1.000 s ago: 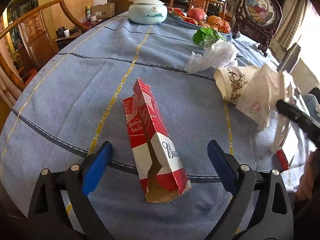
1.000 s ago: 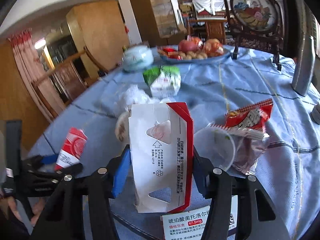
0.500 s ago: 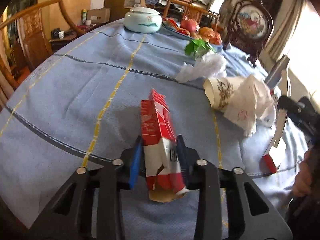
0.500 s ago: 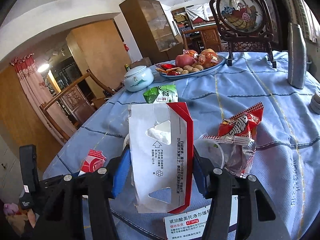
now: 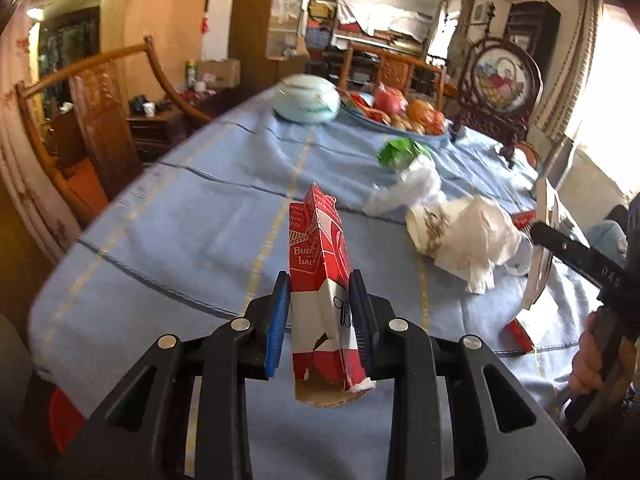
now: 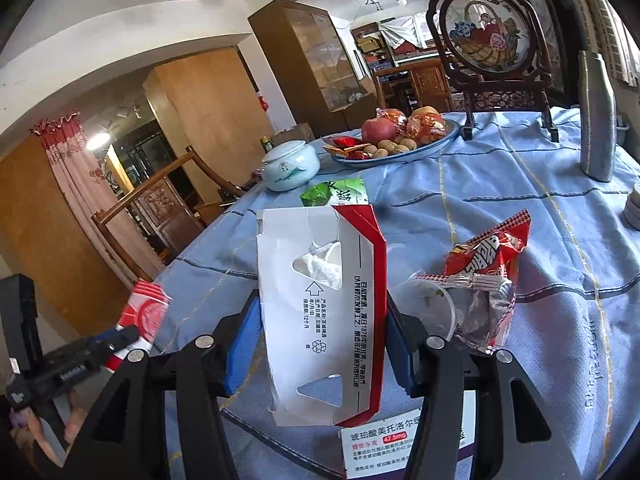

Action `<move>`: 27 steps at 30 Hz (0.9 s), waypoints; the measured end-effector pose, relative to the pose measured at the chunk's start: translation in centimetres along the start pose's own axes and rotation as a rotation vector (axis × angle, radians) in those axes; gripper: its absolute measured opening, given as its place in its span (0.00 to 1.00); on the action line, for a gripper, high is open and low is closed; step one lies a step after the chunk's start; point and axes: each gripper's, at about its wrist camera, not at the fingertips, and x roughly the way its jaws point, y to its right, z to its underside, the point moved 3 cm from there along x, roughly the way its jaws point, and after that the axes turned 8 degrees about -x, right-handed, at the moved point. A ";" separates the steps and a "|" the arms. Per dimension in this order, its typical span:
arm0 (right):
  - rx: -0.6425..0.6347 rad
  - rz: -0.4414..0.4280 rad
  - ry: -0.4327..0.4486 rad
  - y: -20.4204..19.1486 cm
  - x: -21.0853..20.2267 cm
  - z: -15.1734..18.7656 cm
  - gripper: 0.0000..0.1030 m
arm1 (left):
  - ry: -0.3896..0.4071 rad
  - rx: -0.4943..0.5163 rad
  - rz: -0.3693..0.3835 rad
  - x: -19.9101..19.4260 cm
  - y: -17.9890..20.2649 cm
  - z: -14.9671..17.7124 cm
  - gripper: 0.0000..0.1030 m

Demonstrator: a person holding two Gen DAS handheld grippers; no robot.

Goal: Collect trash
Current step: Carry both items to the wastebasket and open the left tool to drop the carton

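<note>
A red beer carton (image 5: pixel 324 300) was clamped in the left gripper (image 5: pixel 320 320), lifted above the table (image 5: pixel 180 240). A white-and-red carton (image 6: pixel 324 320) was gripped by the right gripper (image 6: pixel 320 328), beside a snack bag (image 6: pixel 484 268) on the table.

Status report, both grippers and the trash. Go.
Left gripper shut on red beer carton, clear of the tablecloth. Right gripper shut on white carton panel. Snack wrapper, paper cup uncollected. Nothing blocking.
</note>
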 end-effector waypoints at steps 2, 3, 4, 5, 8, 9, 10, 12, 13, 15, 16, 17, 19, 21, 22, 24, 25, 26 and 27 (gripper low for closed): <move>-0.005 -0.012 0.003 -0.2 0.0 -0.1 0.55 | 0.021 -0.019 -0.025 -1.2 -1.1 -0.3 0.30; -0.010 -0.017 0.004 -0.4 -0.1 -0.1 0.55 | 0.029 -0.031 -0.037 -1.6 -1.7 -0.4 0.30; -0.016 -0.019 0.004 -0.6 0.0 -0.1 0.55 | 0.038 -0.050 -0.049 -2.2 -2.5 -0.5 0.30; -0.019 -0.022 0.005 -0.7 0.0 -0.1 0.55 | 0.043 -0.071 -0.056 -2.8 -3.4 -0.6 0.30; -0.024 -0.038 0.010 -1.1 -0.1 -0.1 0.55 | 0.058 -0.128 -0.077 -4.2 -6.1 -0.6 0.30; -0.022 -0.042 0.012 -1.2 -0.2 -0.1 0.55 | 0.062 -0.141 -0.084 -4.6 -6.8 -0.5 0.30; -0.016 -0.046 0.015 -1.3 -0.3 -0.1 0.55 | 0.069 -0.160 -0.100 -5.2 -7.9 -0.5 0.30; -0.001 -0.058 0.017 -1.6 -0.4 0.0 0.55 | 0.082 -0.186 -0.124 -6.1 -9.6 -0.2 0.30; 0.011 -0.075 0.016 -2.0 -0.4 0.0 0.55 | 0.090 -0.203 -0.142 -6.8 -10.7 0.0 0.30; 0.022 -0.108 0.011 -2.8 -0.2 0.0 0.55 | 0.105 -0.232 -0.178 -8.1 -12.8 0.6 0.30; 0.018 -0.122 0.009 -3.4 0.0 0.0 0.55 | 0.110 -0.246 -0.197 -8.8 -13.9 1.0 0.30; 0.002 -0.132 0.006 -4.5 0.2 -0.1 0.55 | 0.113 -0.258 -0.213 -9.3 -14.8 1.3 0.30; -0.030 -0.149 0.004 -6.2 0.7 -0.3 0.55 | 0.118 -0.289 -0.253 -10.5 -16.9 2.2 0.30; -0.057 -0.184 -0.006 -8.5 1.4 -0.5 0.55 | 0.121 -0.325 -0.295 -11.7 -19.2 3.4 0.30; -0.065 -0.196 -0.010 -9.3 1.6 -0.6 0.55 | 0.120 -0.338 -0.309 -12.0 -19.9 3.9 0.30; -0.092 -0.231 -0.025 -11.8 2.3 -0.6 0.55 | 0.116 -0.362 -0.343 -12.6 -21.7 5.1 0.30; -0.107 -0.249 -0.034 -13.0 2.6 -0.5 0.55 | 0.109 -0.378 -0.361 -12.9 -22.7 6.0 0.30; -0.121 -0.260 -0.040 -14.1 2.8 -0.4 0.55 | 0.103 -0.391 -0.374 -13.1 -23.6 6.7 0.30; -0.139 -0.272 -0.049 -15.3 3.1 -0.3 0.55 | 0.099 -0.401 -0.382 -13.3 -24.2 7.3 0.30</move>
